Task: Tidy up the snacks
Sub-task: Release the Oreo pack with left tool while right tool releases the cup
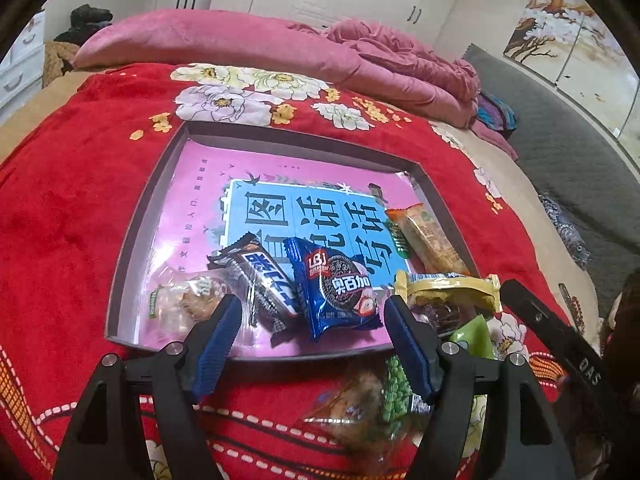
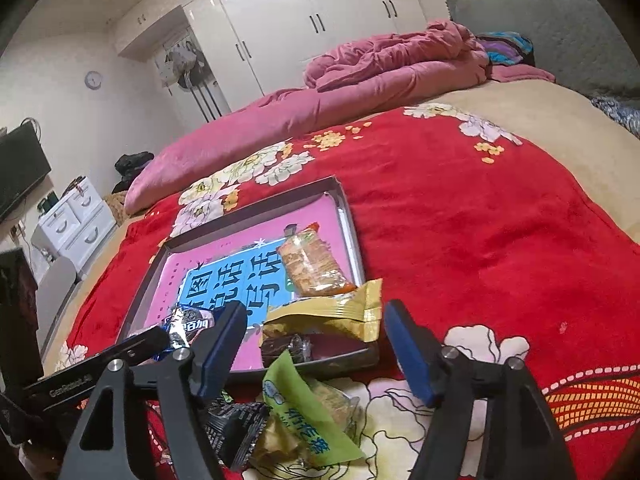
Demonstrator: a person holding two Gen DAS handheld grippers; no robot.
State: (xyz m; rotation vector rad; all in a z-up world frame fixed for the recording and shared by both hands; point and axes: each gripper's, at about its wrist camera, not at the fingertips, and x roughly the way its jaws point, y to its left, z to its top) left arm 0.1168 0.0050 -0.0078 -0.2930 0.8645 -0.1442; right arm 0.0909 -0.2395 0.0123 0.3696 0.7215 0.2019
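Observation:
A shallow grey tray (image 1: 132,240) with a pink and blue printed bottom lies on the red bed blanket. In it lie a dark wafer bar (image 1: 264,284), a blue cookie pack (image 1: 336,288), a clear pack (image 1: 188,300), an orange cracker pack (image 1: 432,244) and a yellow pack (image 1: 448,288). My left gripper (image 1: 312,316) is open and empty above the tray's near edge. My right gripper (image 2: 314,324) is open and empty over the tray's near right corner (image 2: 368,354). A green pack (image 2: 308,412) and a dark pack (image 2: 236,428) lie on the blanket below it.
A green pea pack (image 1: 394,392) lies on the blanket before the tray. A pink quilt (image 1: 248,44) lies bunched at the far side of the bed. White wardrobes (image 2: 304,20) stand behind. A white drawer unit (image 2: 76,220) stands left of the bed.

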